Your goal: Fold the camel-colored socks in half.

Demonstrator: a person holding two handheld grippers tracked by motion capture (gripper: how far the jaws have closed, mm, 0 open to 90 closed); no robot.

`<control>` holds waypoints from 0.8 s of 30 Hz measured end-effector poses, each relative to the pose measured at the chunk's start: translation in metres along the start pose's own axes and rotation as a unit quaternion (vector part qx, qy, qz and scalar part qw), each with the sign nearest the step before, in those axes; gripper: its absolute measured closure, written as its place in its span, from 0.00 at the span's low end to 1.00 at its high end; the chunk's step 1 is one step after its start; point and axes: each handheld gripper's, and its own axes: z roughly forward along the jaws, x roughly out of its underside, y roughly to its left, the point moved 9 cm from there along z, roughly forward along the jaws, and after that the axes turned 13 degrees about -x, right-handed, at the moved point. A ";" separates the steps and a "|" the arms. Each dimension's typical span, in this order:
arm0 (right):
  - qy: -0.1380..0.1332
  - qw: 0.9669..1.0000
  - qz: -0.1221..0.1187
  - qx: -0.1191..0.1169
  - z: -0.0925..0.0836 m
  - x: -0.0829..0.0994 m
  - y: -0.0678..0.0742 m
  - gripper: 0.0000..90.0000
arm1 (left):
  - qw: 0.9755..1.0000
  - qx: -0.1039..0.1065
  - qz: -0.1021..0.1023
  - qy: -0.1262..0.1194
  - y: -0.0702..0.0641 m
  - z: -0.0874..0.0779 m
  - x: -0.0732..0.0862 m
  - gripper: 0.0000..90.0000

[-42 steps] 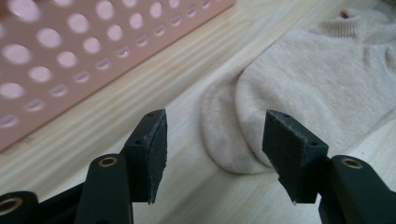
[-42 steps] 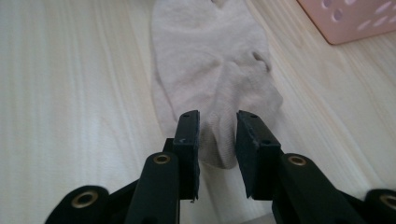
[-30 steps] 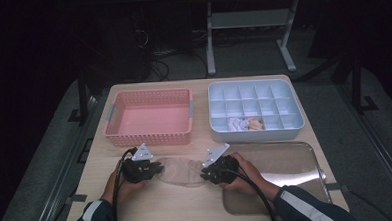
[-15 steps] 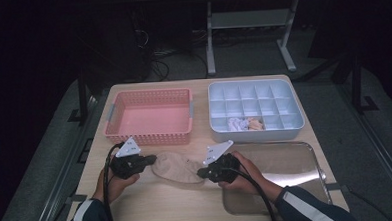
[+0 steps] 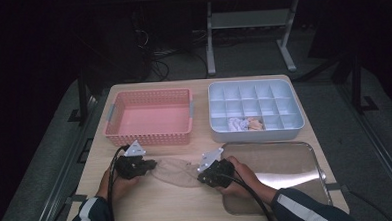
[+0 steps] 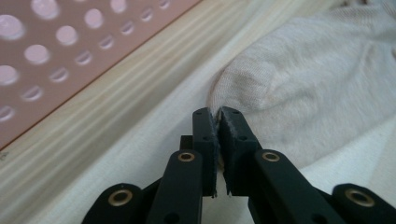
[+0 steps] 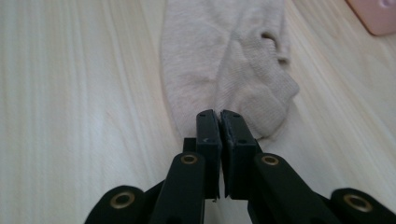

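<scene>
Sock [image 5: 179, 171]: beige knit, limp, flat on pale wood table [image 5: 153, 212]; both grippers' fingers pinch opposite ends.

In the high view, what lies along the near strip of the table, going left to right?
left gripper pinching one end of the sock → beige sock stretched flat on the table → right gripper pinching its other end → metal tray.
</scene>
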 end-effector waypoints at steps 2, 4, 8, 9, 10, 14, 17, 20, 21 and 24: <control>-0.001 1.000 0.010 -0.007 -0.003 0.004 -0.003 0.96 | 1.000 0.009 0.005 0.002 -0.006 -0.002 0.001 0.94; 0.003 1.000 0.011 -0.004 -0.008 0.009 -0.008 0.96 | 1.000 0.019 -0.005 -0.001 -0.011 -0.003 0.002 0.94; 0.002 1.000 0.019 -0.002 -0.014 0.016 -0.015 0.95 | 0.999 0.029 -0.014 -0.006 -0.020 -0.006 0.004 0.94; 0.002 1.000 0.023 -0.002 -0.015 0.016 -0.016 0.94 | 1.000 0.023 -0.014 -0.005 -0.021 -0.006 0.003 0.93; 0.001 1.000 0.023 -0.001 -0.015 0.017 -0.016 0.94 | 1.000 0.024 -0.014 -0.007 -0.023 -0.007 0.003 0.91; 0.003 1.000 0.015 0.006 -0.019 0.017 -0.018 0.89 | 1.000 0.010 -0.015 -0.007 -0.023 -0.009 0.002 0.82; -0.006 1.000 0.021 0.005 -0.023 0.016 -0.019 0.87 | 0.999 0.002 -0.030 -0.028 -0.020 -0.017 -0.003 0.66; -0.036 0.999 0.026 0.013 -0.037 0.008 -0.020 0.81 | 0.997 -0.013 -0.054 -0.046 -0.014 -0.024 -0.008 0.54; -0.047 0.998 0.025 0.018 -0.040 0.004 -0.020 0.81 | 0.997 -0.022 -0.060 -0.047 -0.012 -0.025 -0.009 0.48; -0.075 0.997 0.014 0.023 -0.045 -0.005 -0.019 0.84 | 0.996 -0.030 -0.075 -0.048 -0.008 -0.023 -0.009 0.38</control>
